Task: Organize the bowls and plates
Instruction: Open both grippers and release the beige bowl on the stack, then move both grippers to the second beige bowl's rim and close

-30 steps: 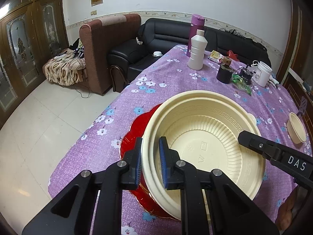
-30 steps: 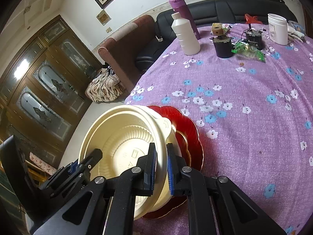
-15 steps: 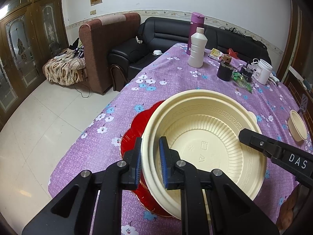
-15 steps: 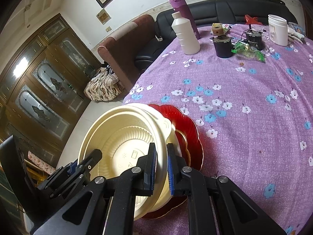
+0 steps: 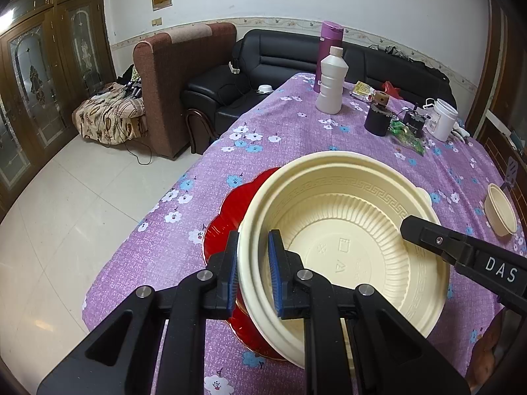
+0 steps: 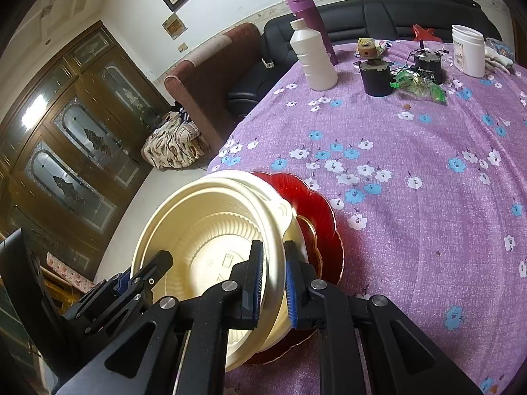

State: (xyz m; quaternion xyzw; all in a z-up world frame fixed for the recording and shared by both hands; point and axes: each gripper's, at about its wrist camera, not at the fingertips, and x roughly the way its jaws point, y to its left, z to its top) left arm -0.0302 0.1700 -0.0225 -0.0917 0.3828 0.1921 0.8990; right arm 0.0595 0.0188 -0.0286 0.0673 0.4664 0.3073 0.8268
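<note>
A large cream plastic bowl (image 5: pixel 346 230) is held over a red scalloped plate (image 5: pixel 227 217) on the purple flowered tablecloth. My left gripper (image 5: pixel 253 273) is shut on the bowl's near-left rim. My right gripper (image 6: pixel 272 279) is shut on the opposite rim; its black finger shows in the left wrist view (image 5: pixel 461 253). In the right wrist view the bowl (image 6: pixel 204 230) looks like two nested cream bowls, above the red plate (image 6: pixel 316 217). A small cream bowl (image 5: pixel 500 214) sits at the table's right edge.
At the far end of the table stand a white bottle (image 5: pixel 331 82), a purple flask (image 5: pixel 329 42), a black pot (image 5: pixel 377 118), a green wrapper (image 5: pixel 406 135) and a white jar (image 5: pixel 443 120). The table's left edge (image 5: pixel 184 177) drops to a tiled floor. Sofas stand behind.
Both grippers keep their hold on the bowl. The bowl has shifted slightly, and the far objects have drifted a little in both views.
</note>
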